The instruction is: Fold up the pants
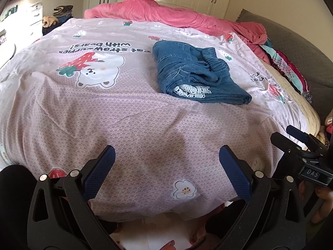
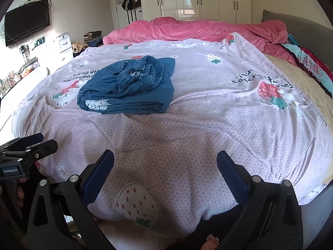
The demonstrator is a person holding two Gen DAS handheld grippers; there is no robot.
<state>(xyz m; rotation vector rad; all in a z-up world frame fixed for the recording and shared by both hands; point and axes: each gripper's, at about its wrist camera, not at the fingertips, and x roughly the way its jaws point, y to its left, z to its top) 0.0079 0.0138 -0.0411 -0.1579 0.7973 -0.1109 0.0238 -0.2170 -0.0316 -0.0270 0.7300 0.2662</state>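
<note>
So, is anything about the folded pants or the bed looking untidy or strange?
The denim pants are folded, but the elastic waistband sits bunched and twisted on top, not flat, and white patterned lining shows at the front. The bed cover has some wrinkles.

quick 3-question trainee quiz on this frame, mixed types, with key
1. True or false: the left claw is shut on the pants.
2. What lies beyond the pants at the far side of the bed? A) pink blanket B) laptop C) suitcase
3. Fill in: the pants lie ____ on the bedsheet.

Key: 1 false, both it and the right claw are open and empty; 2 A; 3 folded.
</note>
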